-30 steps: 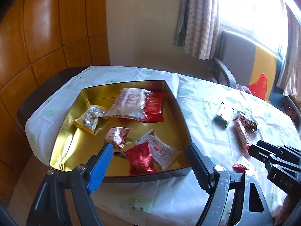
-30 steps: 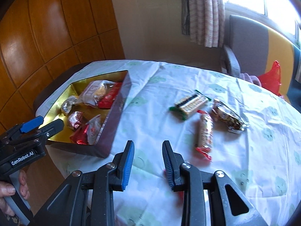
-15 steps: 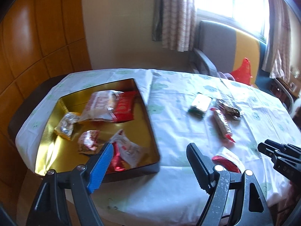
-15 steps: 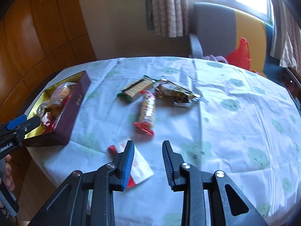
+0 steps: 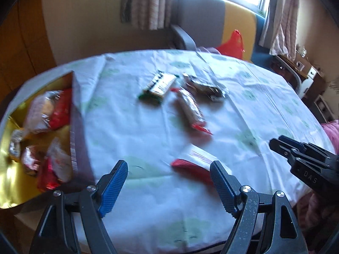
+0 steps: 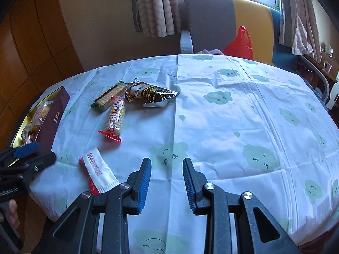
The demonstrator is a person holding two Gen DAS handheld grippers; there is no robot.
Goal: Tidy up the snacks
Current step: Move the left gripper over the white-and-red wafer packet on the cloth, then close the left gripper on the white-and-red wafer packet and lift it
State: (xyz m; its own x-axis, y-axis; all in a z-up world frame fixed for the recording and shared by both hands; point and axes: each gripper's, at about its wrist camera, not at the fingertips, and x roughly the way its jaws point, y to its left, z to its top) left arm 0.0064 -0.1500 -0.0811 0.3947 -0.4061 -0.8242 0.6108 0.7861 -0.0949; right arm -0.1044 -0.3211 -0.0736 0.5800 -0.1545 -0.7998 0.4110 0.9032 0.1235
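A round table (image 6: 222, 114) with a white cloth printed with green clouds fills both views. The left gripper (image 5: 169, 182) hangs over the near edge of the table with its two fingers spread wide, and nothing is between them. The right gripper (image 6: 167, 180) also hangs over the near edge, with its fingers a little way apart and nothing between them, only bare cloth. A red and white packet (image 6: 98, 172) lies flat on the cloth near the edge, just to the left of the right gripper. In the left wrist view this same packet (image 5: 195, 160) sits just beyond the gap between the wide fingers, but that view is blurry. Farther out on the table lie three more snacks close together. A long packet with red ends (image 6: 114, 119) points toward the near side. A green cracker packet (image 6: 109, 98) lies just beyond it to the left. A dark shiny packet (image 6: 151, 94) lies to the right of the cracker packet. At the left edge of the table sits a gold box (image 5: 8, 182) with a dark outer wall. Several snacks (image 5: 48, 110) are already inside it, some red and some clear. A grey and yellow chair (image 6: 214, 21) stands on the far side of the table, and a red bag (image 6: 240, 44) rests on it. Curtains (image 6: 154, 6) hang by the window behind.
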